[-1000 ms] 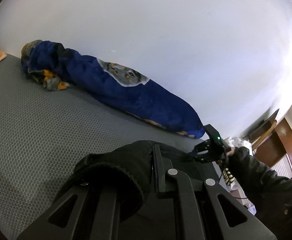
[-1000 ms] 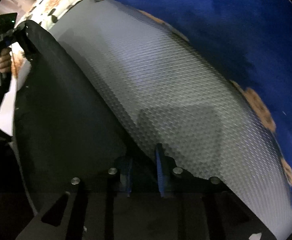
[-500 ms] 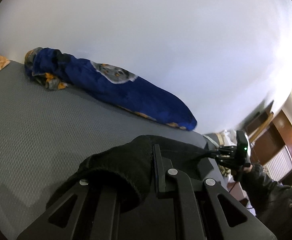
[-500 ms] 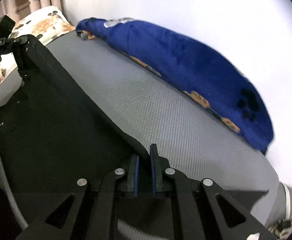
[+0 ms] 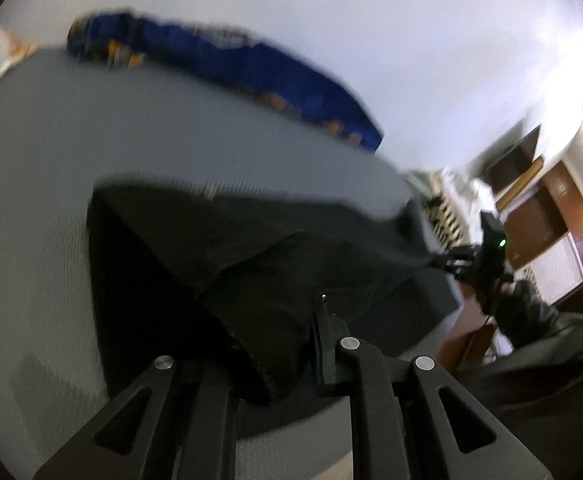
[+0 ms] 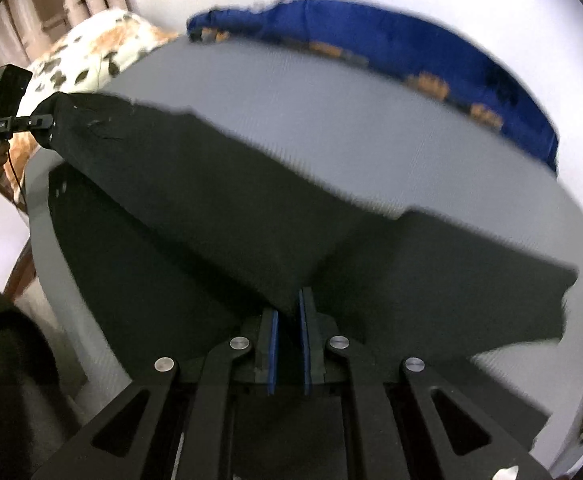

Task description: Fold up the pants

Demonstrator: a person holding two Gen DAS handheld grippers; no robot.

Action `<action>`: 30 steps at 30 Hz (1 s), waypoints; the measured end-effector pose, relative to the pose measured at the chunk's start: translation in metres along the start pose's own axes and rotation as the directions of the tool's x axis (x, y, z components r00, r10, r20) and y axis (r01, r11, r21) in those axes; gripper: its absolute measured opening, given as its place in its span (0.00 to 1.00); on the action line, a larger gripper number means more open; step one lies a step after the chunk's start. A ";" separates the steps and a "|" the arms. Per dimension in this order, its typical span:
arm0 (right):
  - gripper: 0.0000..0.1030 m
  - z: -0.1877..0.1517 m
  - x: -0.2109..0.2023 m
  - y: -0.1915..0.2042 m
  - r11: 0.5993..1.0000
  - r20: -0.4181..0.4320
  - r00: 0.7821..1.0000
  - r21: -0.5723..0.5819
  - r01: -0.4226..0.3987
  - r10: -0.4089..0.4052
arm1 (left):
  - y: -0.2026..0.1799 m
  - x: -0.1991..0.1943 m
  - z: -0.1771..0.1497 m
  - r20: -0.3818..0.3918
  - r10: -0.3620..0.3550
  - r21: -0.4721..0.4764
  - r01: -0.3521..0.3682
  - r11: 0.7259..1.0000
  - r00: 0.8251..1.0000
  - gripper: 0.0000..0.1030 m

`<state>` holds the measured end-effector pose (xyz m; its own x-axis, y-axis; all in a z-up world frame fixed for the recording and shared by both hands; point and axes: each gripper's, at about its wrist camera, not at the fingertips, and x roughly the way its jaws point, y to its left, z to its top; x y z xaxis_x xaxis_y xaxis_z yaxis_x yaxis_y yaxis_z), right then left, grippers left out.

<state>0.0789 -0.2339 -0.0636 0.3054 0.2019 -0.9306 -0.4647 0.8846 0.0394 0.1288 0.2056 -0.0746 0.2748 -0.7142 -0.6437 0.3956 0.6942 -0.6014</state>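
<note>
Now we are lifting the black pants higher off the grey bed; half a second ago the cloth was lying nearly flat. Our right gripper is clamping one end, our left gripper is pinching the other, and the fabric is stretching taut between us, one part trailing on the mattress. We are probably carrying one edge over for a fold, well clear of the blue blanket.

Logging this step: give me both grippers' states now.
Left gripper: shut on the pants.
Right gripper: shut on the pants.
</note>
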 end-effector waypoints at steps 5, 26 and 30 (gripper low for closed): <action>0.07 -0.012 0.030 0.012 1.000 -0.077 0.997 -0.017 0.005 -0.007 | 0.019 0.018 -0.028 -0.097 0.065 -0.040 -0.069 0.997 0.993 0.27; 0.07 -0.021 0.030 0.006 1.000 -0.040 0.999 -0.004 0.014 -0.015 | 0.023 -0.041 -0.067 0.041 0.117 -0.575 -0.072 0.815 0.992 0.57; 0.07 -0.022 0.029 0.009 1.000 -0.032 0.999 -0.007 0.018 -0.018 | 0.030 -0.022 -0.070 0.044 0.107 -0.655 -0.053 0.754 0.993 0.57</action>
<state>0.0657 -0.2289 -0.0984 0.2868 0.1719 -0.9424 -0.4653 0.8849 0.0198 0.0731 0.2488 -0.1118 0.3540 -0.6388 -0.6831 -0.2900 0.6195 -0.7295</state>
